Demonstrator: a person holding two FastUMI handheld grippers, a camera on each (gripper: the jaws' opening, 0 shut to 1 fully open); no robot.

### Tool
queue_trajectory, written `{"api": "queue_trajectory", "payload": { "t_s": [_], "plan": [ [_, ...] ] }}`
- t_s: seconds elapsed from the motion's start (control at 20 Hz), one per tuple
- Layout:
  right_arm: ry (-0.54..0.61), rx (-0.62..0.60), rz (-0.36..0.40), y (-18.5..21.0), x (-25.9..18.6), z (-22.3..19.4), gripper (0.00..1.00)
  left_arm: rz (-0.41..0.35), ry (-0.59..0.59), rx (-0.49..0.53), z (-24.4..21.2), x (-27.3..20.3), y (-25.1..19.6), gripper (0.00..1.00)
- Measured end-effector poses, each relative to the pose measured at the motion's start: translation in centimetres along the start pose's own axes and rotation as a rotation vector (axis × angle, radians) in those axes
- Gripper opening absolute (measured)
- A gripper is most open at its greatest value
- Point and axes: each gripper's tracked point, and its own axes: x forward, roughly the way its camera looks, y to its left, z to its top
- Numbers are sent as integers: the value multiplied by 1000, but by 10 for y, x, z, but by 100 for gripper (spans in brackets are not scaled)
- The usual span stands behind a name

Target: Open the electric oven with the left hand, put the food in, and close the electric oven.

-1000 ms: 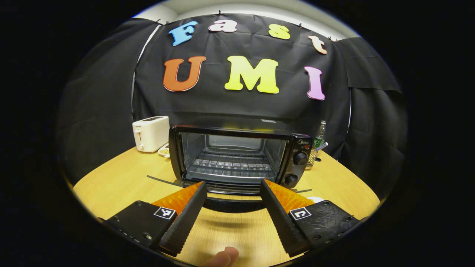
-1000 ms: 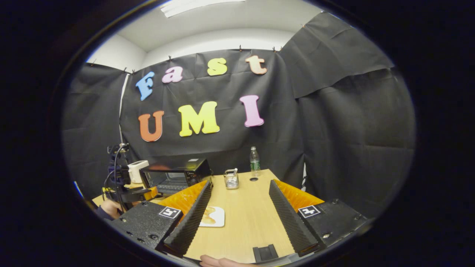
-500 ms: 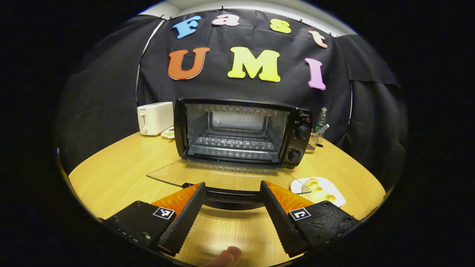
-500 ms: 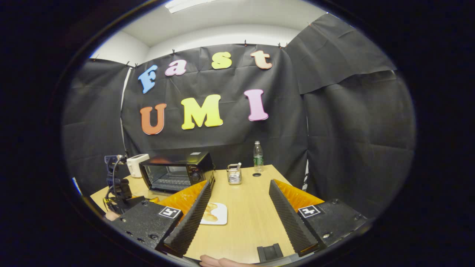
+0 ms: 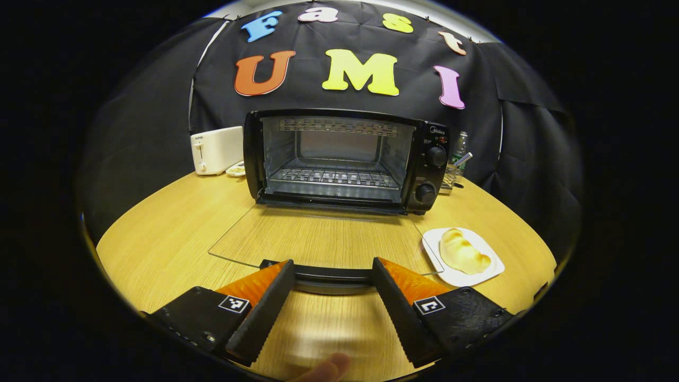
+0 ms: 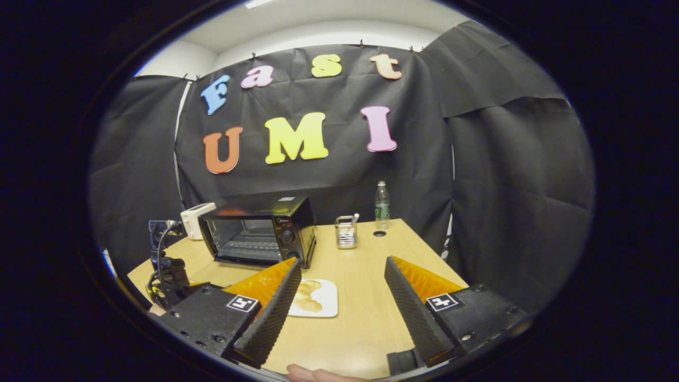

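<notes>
Between the spread fingers of the left gripper [image 5: 331, 276], the door handle [image 5: 331, 275] is seen, with contact not clear. At twelve o'clock beyond it, the glass door [image 5: 318, 239] is laid flat before the oven [image 5: 345, 159]. At two o'clock, the food [image 5: 462, 251] is set on a white plate [image 5: 490, 270]. The right gripper [image 6: 342, 297] is held wide apart above the table [image 6: 366, 318], the plate at ten o'clock.

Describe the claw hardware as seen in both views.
Left claw: two long wedge fingers with ribbed inner faces, on black textured blocks with screws, each bearing a square black-and-white tag. Right claw is built alike. The left unit seen from the right carries a black cable.
</notes>
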Motion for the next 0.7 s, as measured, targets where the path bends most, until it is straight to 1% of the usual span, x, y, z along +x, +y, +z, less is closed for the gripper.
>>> {"api": "queue_trajectory", "payload": {
  "t_s": [0.05, 0.1, 0.15, 0.25, 0.3, 0.5, 0.55, 0.6, 0.65, 0.7],
  "plan": [
    [11, 0, 2, 1, 4, -2, 100, -8, -12, 0, 5, -4, 1, 97],
    [14, -5, 11, 5, 7, -1, 97, -1, -35, 11, 9, -7, 6, 83],
    [15, -11, 22, 10, 10, -2, 97, 11, -51, 28, 16, -16, 13, 95],
    [19, -19, 39, 13, 22, -4, 97, 24, -100, 53, 33, -33, 21, 95],
    [32, -21, 45, 14, 30, -8, 100, 23, -126, 60, 43, -43, 23, 94],
    [127, -42, 89, 22, 65, -42, 100, 23, -248, 91, 90, -102, 28, 94],
    [142, -26, 82, 19, 72, -47, 97, 26, -278, 104, 100, -118, 29, 94],
    [145, 17, 84, 23, 78, -50, 97, 23, -315, 115, 111, -133, 28, 94],
    [153, 58, 109, 32, 84, -57, 97, 10, -345, 121, 119, -148, 25, 94],
    [164, 71, 145, 45, 89, -62, 94, -5, -355, 122, 124, -161, 21, 94]
  ]
}}
